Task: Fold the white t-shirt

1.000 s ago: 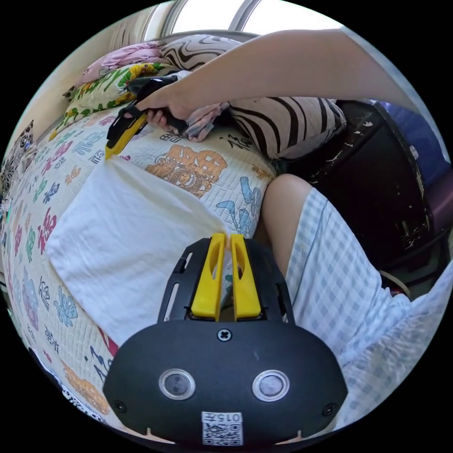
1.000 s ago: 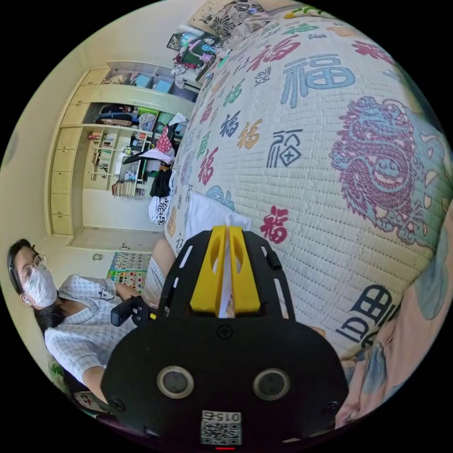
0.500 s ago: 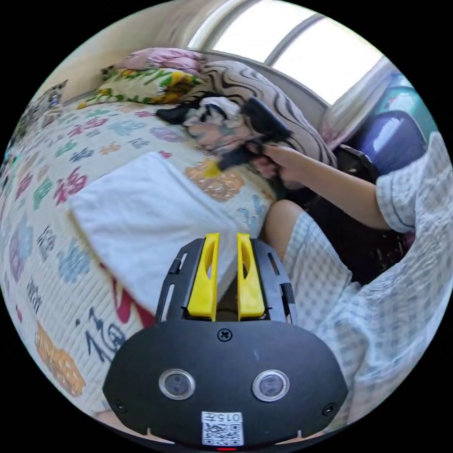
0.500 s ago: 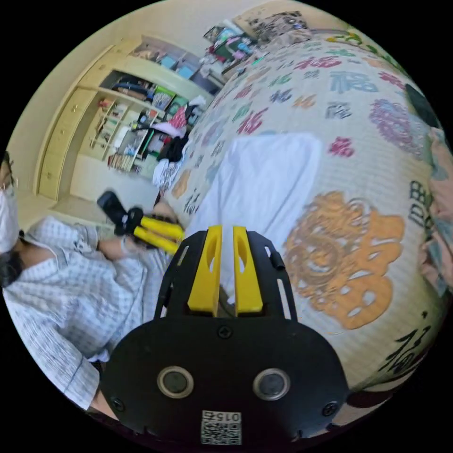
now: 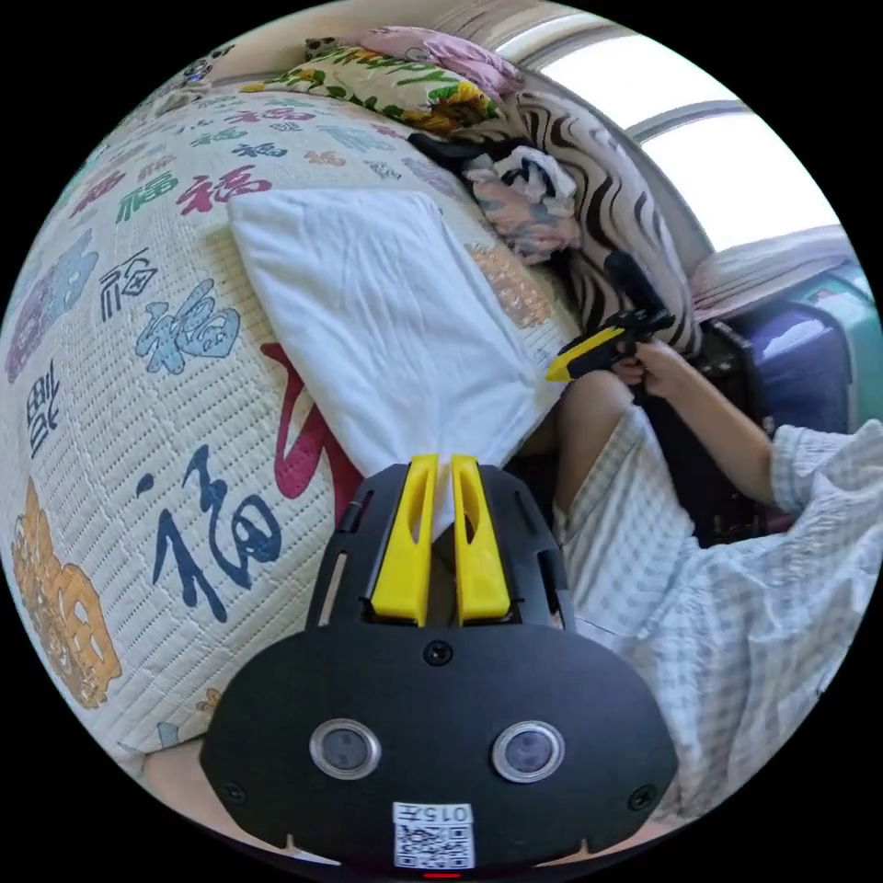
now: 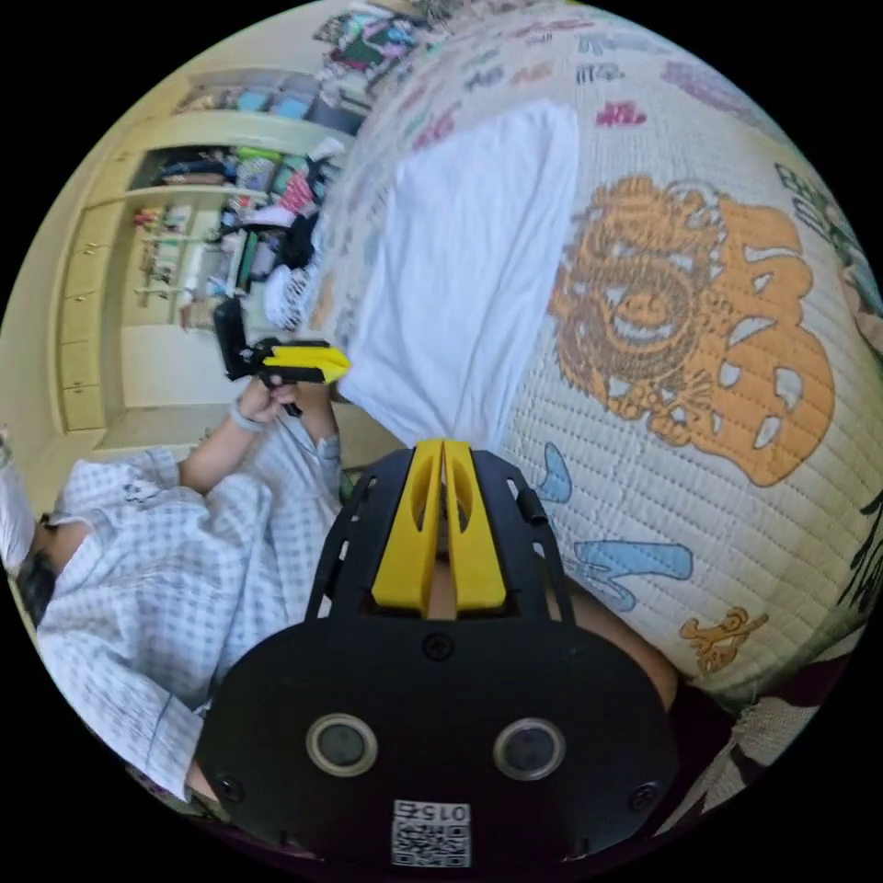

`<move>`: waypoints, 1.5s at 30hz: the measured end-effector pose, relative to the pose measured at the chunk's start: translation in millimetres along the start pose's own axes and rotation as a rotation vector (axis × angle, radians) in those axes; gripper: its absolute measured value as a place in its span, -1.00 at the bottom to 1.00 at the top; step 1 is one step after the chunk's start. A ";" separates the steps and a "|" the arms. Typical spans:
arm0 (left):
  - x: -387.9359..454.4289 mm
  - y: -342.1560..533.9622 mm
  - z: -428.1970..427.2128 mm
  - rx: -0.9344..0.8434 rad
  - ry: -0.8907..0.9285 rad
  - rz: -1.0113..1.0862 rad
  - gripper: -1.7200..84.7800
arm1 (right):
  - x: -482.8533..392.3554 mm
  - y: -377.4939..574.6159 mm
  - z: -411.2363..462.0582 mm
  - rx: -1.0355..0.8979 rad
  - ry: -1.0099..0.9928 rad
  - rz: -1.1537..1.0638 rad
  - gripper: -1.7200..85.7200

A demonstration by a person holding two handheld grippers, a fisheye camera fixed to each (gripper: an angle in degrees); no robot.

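Note:
The white t-shirt lies folded into a long flat rectangle on the patterned bed cover, one short end at the bed's edge by the person. My left gripper is shut on one corner of that end, with white cloth between its yellow jaws. My right gripper is shut on the other corner of the same end of the t-shirt. In the left gripper view, the right gripper touches its corner, held in a hand. In the right gripper view, the left gripper meets its corner.
A striped pillow, a floral pillow and a small heap of clothes lie along the bed beyond the shirt. The person in checked clothing stands against the bed's edge. Open shelves line the far wall.
A second ago my right gripper held the shirt's far corner and my left a near one. Both let go and opened, and now each is shut on a corner at the bed's edge.

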State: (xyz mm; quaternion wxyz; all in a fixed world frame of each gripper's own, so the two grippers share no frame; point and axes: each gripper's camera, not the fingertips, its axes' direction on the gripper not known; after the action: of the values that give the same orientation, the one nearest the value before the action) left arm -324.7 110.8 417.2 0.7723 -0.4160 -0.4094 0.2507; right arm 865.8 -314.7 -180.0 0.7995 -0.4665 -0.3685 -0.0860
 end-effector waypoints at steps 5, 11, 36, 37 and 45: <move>-91.1 -22.4 -76.9 0.320 0.237 -0.151 -0.73 | 26.9 24.2 -72.7 0.393 -0.208 -0.076 -0.81; -181.4 -77.4 -92.5 0.382 0.314 -0.255 -0.66 | 74.8 -14.6 -104.9 0.500 -0.216 -0.039 -0.66; -186.5 -167.7 -114.0 0.306 0.308 0.093 -0.96 | -0.9 -72.7 -107.2 0.309 -0.093 -0.301 -0.86; -173.8 -159.8 -120.8 0.314 0.292 0.149 -0.96 | -16.1 -62.2 -108.3 0.311 -0.078 -0.341 -0.86; -87.4 -65.8 -124.8 0.248 0.182 0.421 -0.95 | -111.2 40.0 -62.8 0.228 0.080 -0.558 -0.86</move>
State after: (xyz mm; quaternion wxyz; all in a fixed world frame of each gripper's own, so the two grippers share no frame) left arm -263.8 -42.2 396.2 0.7818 -0.4151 -0.2089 0.4157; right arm 837.7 -366.4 -300.2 0.8061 -0.2509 -0.4578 -0.2788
